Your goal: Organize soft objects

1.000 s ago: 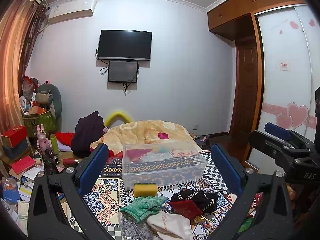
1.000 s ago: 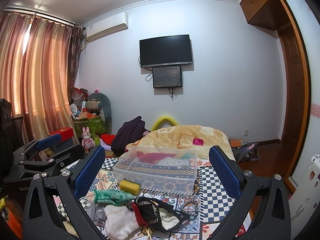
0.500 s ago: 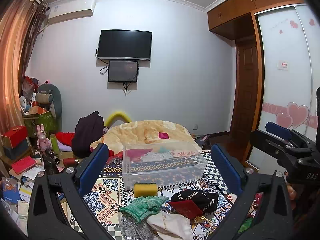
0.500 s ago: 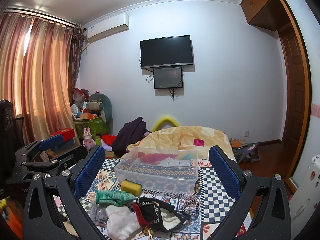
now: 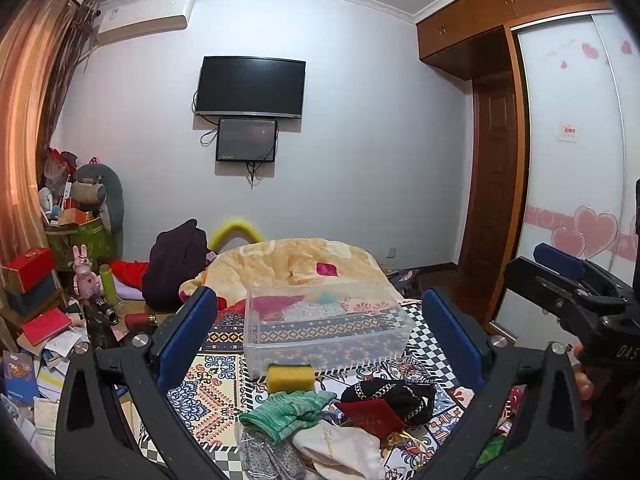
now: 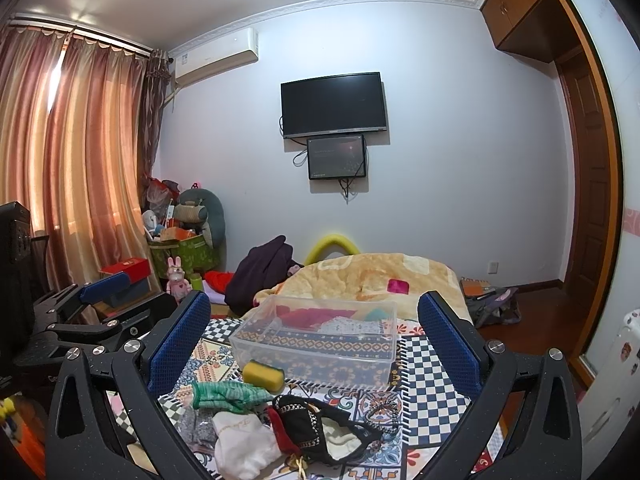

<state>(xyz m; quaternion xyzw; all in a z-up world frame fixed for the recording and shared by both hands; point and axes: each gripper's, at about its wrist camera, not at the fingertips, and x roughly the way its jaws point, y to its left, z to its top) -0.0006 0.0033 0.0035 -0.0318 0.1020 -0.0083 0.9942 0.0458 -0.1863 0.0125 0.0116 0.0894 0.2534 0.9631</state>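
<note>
A clear plastic box (image 5: 324,328) (image 6: 316,342) stands on a patterned bedcover. In front of it lie a yellow sponge (image 5: 290,377) (image 6: 263,375), a green cloth (image 5: 286,410) (image 6: 226,394), a white cloth (image 5: 340,448) (image 6: 240,446), a grey cloth (image 5: 266,458), a dark red pouch (image 5: 370,416) and a black bag with chain trim (image 5: 400,396) (image 6: 320,426). My left gripper (image 5: 320,342) is open and empty, held above the pile. My right gripper (image 6: 314,348) is open and empty too. Each gripper shows at the edge of the other's view, the right one in the left wrist view (image 5: 560,276), the left one in the right wrist view (image 6: 104,288).
A beige quilt (image 5: 296,264) and a dark garment (image 5: 176,260) lie behind the box. Boxes, books, a pink bunny toy (image 5: 84,272) and a green bin (image 5: 80,240) crowd the left side. A wardrobe and door (image 5: 496,200) stand on the right. A TV hangs on the far wall.
Both views have shifted only slightly; the right gripper has drifted a little. Both grippers stay open and the objects have not moved.
</note>
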